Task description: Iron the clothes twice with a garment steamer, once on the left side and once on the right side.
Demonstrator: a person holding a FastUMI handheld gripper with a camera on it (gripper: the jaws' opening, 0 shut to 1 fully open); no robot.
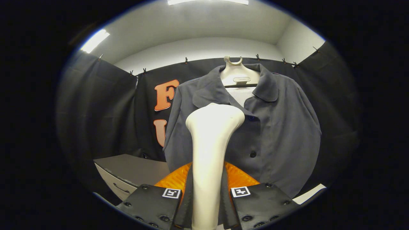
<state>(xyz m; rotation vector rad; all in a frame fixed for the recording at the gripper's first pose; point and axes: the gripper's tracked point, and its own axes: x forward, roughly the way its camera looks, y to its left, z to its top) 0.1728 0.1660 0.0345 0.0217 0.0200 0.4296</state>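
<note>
A white garment steamer [211, 143] stands upright between my fingers, and my gripper [207, 198] is shut on its handle. Its wide head rises in front of a dark grey button-up shirt [274, 134]. The shirt hangs on a white hanger [238, 75] just beyond the steamer, its collar open and its buttons running down the middle. The steamer head covers the shirt's chest left of the button line; whether it touches the cloth I cannot tell.
A grey cabinet with a drawer handle [127, 174] stands low to the left of the shirt. A white edge [311, 193] shows low on the right. Black cloth walls close in behind and on both sides.
</note>
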